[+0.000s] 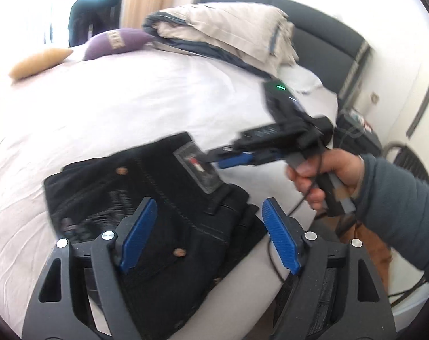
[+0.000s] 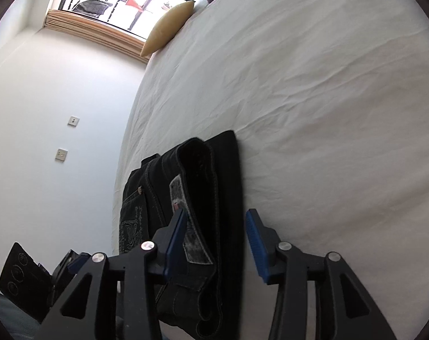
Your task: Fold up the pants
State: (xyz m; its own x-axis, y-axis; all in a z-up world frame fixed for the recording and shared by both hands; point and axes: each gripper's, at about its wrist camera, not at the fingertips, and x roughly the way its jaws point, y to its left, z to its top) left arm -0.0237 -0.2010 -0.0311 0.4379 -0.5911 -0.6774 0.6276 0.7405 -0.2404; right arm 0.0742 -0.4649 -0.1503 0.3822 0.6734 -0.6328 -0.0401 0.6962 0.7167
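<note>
Your black denim pants [image 1: 157, 215] lie folded into a thick rectangle near the edge of a bed [image 1: 106, 107] with a wrinkled white sheet. Your left tool [image 1: 210, 235] hovers over them, ribbed blue pads spread wide, holding nothing. Your right tool [image 2: 214, 243] is also open and empty; its fingertips look close to the leather waistband patch [image 1: 198, 170], though blur hides any contact. Cushions and a folded duvet [image 1: 228, 31] sit beyond.
</note>
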